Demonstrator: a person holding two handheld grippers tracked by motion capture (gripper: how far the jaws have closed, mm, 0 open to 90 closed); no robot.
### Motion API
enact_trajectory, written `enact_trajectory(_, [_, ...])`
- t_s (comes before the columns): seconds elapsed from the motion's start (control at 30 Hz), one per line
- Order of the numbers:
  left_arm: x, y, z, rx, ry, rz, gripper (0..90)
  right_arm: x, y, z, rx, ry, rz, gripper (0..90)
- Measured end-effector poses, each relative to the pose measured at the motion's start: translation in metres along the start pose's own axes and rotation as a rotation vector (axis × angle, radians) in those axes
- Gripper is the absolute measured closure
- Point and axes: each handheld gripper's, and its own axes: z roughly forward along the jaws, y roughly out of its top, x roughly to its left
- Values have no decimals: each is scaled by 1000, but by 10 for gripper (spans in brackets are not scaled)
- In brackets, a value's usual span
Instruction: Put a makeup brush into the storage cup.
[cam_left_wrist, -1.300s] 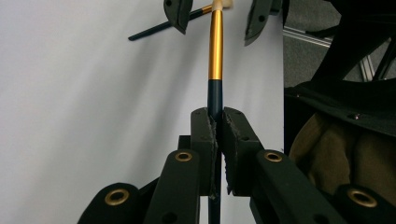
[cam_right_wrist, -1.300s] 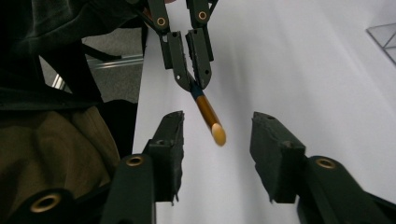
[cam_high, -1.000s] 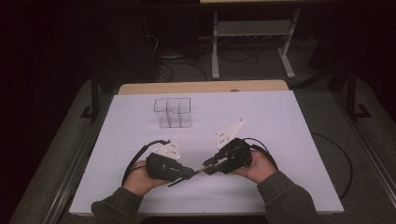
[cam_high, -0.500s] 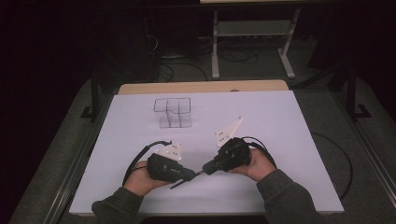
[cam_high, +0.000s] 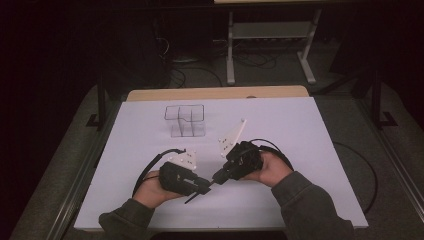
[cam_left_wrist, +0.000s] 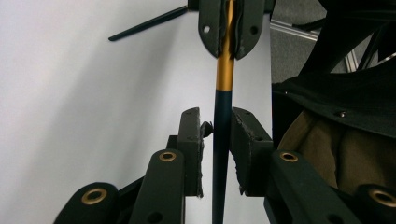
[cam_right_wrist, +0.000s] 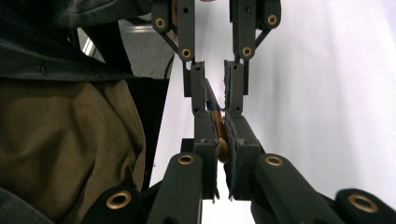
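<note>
Right gripper (cam_high: 218, 176) now higher, clamped on the pen's (cam_left_wrist: 222, 121) gold end (left gripper's (cam_high: 202, 188) jaws just loosened, apart).

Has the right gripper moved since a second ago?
Yes. The right gripper has drifted slightly toward the clear organizer, its plate tilted up, still shut on the pen.

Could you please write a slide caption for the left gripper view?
Handover: the right gripper clamps the pen's gold end while the left gripper jaws, just opening, flank its dark barrel.

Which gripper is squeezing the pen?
The right gripper, clamping the blue-and-gold pen. The left gripper has just been opening its jaws, leaving gaps.
</note>
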Motion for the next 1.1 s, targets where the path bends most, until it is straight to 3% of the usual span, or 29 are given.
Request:
enact_trajectory(0.17, [2,2,-5,-17,7,9,753,0,16,-7,45,-11,-26,837])
enact_trajectory(0.43, [2,6,-8,-21,12,13,792,1,27,-13,88,-26,-38,836])
enact_trajectory(0.63, [1,9,-4,3,11,28,822,1,26,-12,92,-20,-43,836])
enact_trajectory(0.8, [1,10,-3,-5,17,29,831,1,25,-13,78,-30,-34,822])
enact_trajectory(0.83, [2,10,-3,-17,16,26,832,1,23,-15,63,-34,-31,714])
enact_trajectory(0.87, [2,9,-3,-18,20,27,832,-1,23,-15,47,-40,-24,661])
enact_trajectory(0.93, [3,8,-4,-28,22,19,832,-2,19,-18,24,-26,-3,637])
enact_trajectory(1.0, [4,7,-5,-39,21,17,833,-2,17,-19,13,-35,-5,603])
enact_trajectory(1.1, [7,6,-9,-72,27,-3,833,-2,7,-27,-34,-49,34,551])
